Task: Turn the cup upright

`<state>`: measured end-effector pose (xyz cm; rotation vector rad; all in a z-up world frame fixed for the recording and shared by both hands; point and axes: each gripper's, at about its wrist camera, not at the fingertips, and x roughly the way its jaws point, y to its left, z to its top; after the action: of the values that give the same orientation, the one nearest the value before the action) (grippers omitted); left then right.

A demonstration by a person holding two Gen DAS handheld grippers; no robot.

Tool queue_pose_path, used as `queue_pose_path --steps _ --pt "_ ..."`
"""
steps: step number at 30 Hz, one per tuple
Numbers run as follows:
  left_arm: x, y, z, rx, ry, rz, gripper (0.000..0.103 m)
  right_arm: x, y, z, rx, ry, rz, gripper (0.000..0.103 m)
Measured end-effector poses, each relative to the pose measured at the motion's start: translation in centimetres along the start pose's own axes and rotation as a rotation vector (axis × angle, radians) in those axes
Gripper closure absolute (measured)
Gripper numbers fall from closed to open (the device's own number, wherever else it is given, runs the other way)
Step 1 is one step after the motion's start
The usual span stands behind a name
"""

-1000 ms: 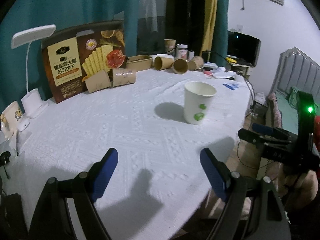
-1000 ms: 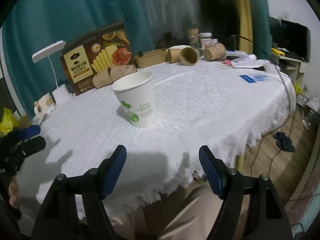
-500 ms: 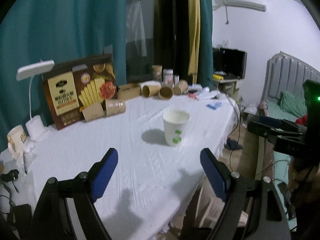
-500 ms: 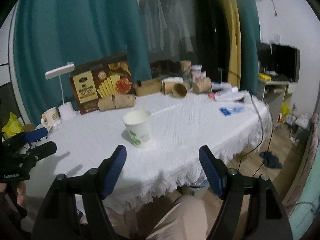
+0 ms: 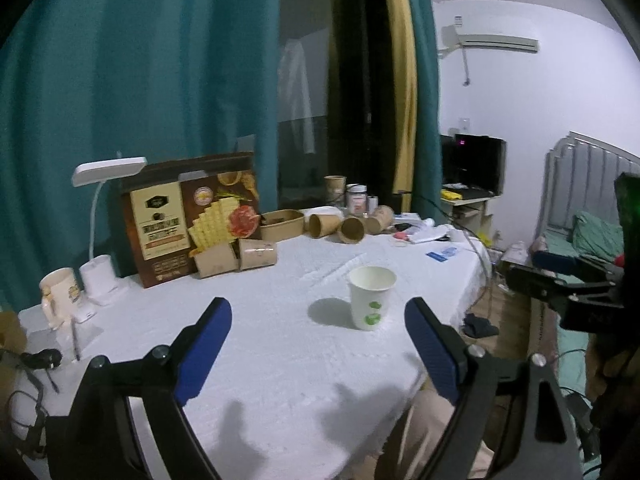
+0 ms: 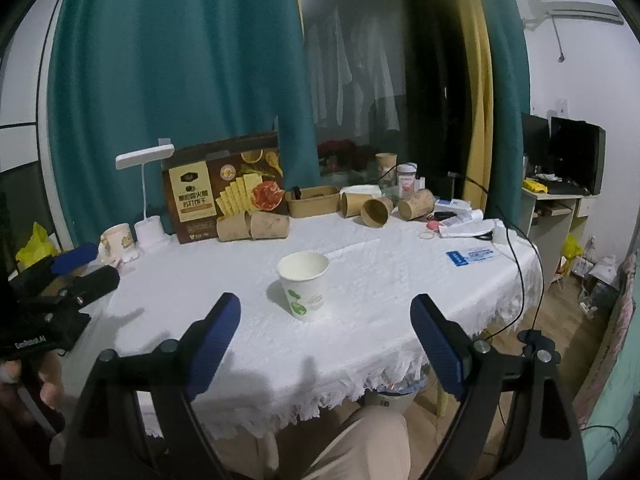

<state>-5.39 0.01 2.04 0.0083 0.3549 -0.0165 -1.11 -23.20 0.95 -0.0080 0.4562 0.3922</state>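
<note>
A white paper cup [image 5: 371, 297] with green dots stands upright, mouth up, on the white tablecloth [image 5: 260, 344]; it also shows in the right wrist view [image 6: 305, 285]. My left gripper [image 5: 318, 344] is open and empty, well back from the cup and above the table. My right gripper [image 6: 325, 344] is open and empty, held off the table's near edge, away from the cup. The right gripper shows at the right edge of the left wrist view [image 5: 568, 276], and the left gripper at the left edge of the right wrist view [image 6: 76, 272].
Brown paper cups [image 6: 376, 210] lie on their sides along the back with a brown tray [image 6: 313, 200], a cracker box [image 6: 224, 188], a white desk lamp [image 6: 146, 196] and a mug [image 6: 117, 240]. A cable [image 6: 520, 272] hangs over the right table edge.
Both grippers have pulled back and risen away from the cup, which now looks smaller and farther. The cup has stayed upright in place.
</note>
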Motion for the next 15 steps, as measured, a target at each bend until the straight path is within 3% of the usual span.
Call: queue_pose_path --steps 15 --pt "0.6 1.6 -0.8 -0.01 -0.016 0.051 0.014 2.7 1.1 -0.5 -0.016 0.049 0.003 0.018"
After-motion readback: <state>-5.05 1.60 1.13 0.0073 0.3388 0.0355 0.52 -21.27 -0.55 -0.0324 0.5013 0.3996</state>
